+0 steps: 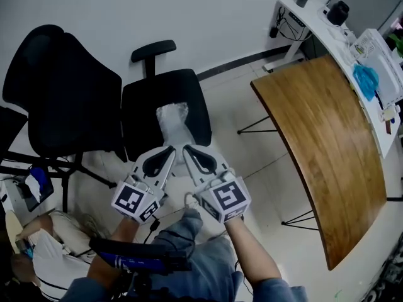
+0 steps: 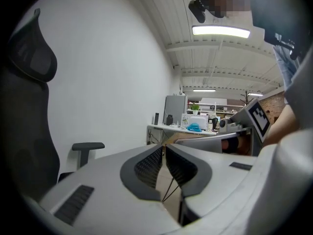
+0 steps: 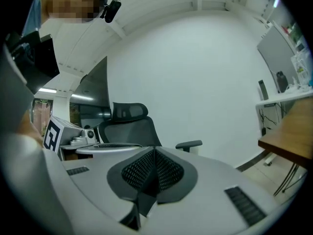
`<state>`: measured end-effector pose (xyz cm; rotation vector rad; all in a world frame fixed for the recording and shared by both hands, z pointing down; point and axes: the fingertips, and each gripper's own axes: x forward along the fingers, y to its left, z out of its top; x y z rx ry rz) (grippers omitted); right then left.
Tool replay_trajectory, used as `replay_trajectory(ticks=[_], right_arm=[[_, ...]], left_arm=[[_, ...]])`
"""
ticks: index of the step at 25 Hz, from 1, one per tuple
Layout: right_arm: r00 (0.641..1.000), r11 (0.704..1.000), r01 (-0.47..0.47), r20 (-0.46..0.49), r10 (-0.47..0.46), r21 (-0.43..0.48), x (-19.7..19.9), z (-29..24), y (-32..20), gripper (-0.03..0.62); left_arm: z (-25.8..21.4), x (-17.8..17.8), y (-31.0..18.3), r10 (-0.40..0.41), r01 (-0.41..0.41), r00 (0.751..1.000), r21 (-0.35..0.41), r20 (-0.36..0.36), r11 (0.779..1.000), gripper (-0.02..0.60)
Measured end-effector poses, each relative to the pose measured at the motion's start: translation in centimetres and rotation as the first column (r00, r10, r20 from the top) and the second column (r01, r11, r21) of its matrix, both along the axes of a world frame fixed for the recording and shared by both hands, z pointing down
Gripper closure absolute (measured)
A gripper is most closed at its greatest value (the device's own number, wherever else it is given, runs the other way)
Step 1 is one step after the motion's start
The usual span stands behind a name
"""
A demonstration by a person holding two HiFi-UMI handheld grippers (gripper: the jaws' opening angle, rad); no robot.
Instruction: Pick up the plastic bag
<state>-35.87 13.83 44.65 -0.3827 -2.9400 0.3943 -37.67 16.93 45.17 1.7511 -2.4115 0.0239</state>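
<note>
A crumpled clear plastic bag [image 1: 173,119] lies on the seat of a black office chair [image 1: 141,115], seen only in the head view. Both grippers are held side by side just in front of the seat, their tips pointing at the bag's near end and a little short of it. My left gripper [image 1: 171,150] [image 2: 164,147] has its tips together with nothing between them. My right gripper [image 1: 186,148] [image 3: 154,151] is shut too, its meshed pads meeting and empty. The gripper views look over the chair at the wall, and the bag is out of sight in them.
A second black chair [image 1: 63,93] stands to the left, and the near chair's armrest [image 1: 153,49] rises behind the seat. A curved wooden table [image 1: 327,143] fills the right, with a cluttered white desk [image 1: 362,55] beyond it. The person's jeans-clad legs [image 1: 195,257] are below the grippers.
</note>
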Motion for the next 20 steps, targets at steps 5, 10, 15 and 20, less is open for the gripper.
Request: replay_trajectory(ticks=[5,10,15,20], right_arm=[[0.999,0.992,-0.046,-0.016,0.045,-0.117,1.0,3.3,-0.7,0.502],[0.996,0.981,-0.086,-0.019,0.084,-0.174,3.1,7.0,-0.9,0.502],[0.994,0.967,-0.106,-0.024,0.103,-0.233,5.0,11.2,-1.4,0.500],[0.989,0.939,-0.139,-0.081,0.120,-0.313,6.2,17.2,-1.4,0.451]], left_arm=[[2.6,1.1,-0.7,-0.009,0.008,1.000,-0.031,-0.029,0.999,0.549],[5.2,3.1,-0.4,-0.037,0.034,0.998,-0.054,-0.049,0.998,0.550],[7.8,5.5,-0.3,-0.038,0.033,0.998,-0.077,-0.056,0.996,0.549],[10.5,6.7,0.0,-0.036,0.029,0.997,-0.107,-0.064,0.994,0.549]])
